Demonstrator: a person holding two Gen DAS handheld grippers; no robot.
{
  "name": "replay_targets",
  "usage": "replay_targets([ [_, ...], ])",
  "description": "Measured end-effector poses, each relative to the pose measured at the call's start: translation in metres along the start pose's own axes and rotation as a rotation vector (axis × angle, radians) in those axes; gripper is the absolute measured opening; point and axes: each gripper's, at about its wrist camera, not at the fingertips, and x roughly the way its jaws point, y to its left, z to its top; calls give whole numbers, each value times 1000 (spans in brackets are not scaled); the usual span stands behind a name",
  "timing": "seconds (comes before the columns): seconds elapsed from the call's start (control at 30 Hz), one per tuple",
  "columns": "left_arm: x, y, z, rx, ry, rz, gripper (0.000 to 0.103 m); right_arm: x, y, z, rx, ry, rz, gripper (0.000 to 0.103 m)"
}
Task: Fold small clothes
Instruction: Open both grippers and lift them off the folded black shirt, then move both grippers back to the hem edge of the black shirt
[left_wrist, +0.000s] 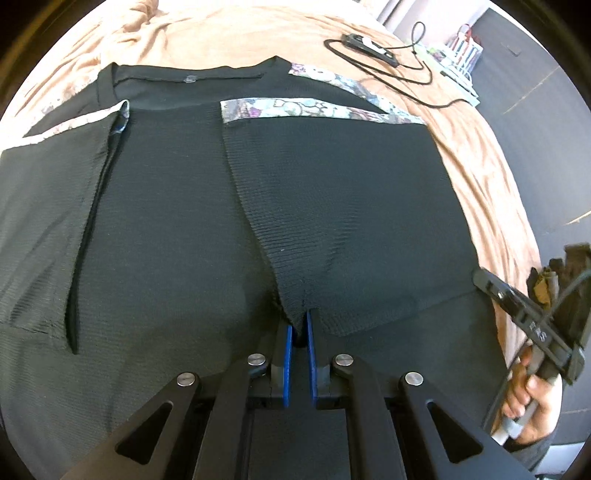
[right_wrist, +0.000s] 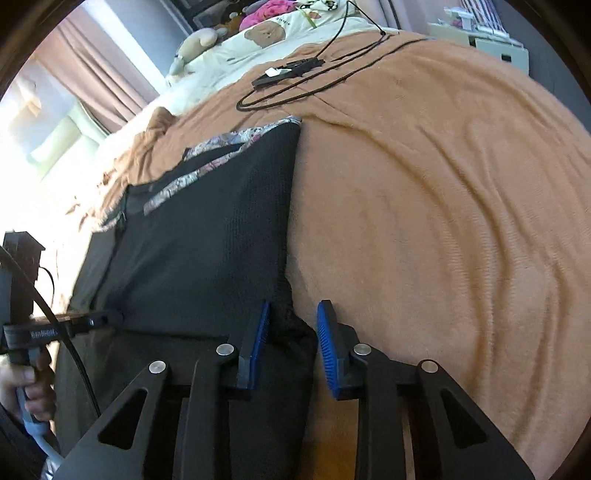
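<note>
Garment: one black ribbed knit top with floral-print trim bands (left_wrist: 332, 206), spread flat on the bed, its right side lying along the bedcover's open middle; three trim bands visible.
Bedcover: one tan fleece blanket (right_wrist: 443, 184).
Left gripper (left_wrist: 298, 328): blue pads nearly closed, pinching the point of a folded-in flap near the garment's near edge.
Right gripper (right_wrist: 293, 314): blue pads parted, black cloth edge between them, not clamped.
Far bed edge: one black device with coiled cable (left_wrist: 369, 46).
</note>
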Motion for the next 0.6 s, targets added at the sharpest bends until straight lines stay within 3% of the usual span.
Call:
replay_targets([
  [0.1, -8, 2, -2, -22, -8, -7, 16, -8, 7, -5, -7, 6, -21, 24],
  [0.2, -28, 7, -8, -29, -37, -20, 21, -27, 8, -10, 24, -7, 24, 25],
  [0.27, -49, 15, -14, -35, -66, -12, 32, -43, 3, -15, 36, -20, 35, 34],
  [0.33, -65, 21, -20, -39, -96, -3, 50, -62, 2, -20, 46, -47, 21, 69],
  [0.43, -97, 35, -33, -51, -142, 6, 67, -87, 5, -37, 59, -83, 26, 79],
  [0.6, -140, 50, -59, -44, -205, 25, 82, -119, 28, -61, 16, -74, -16, 85],
])
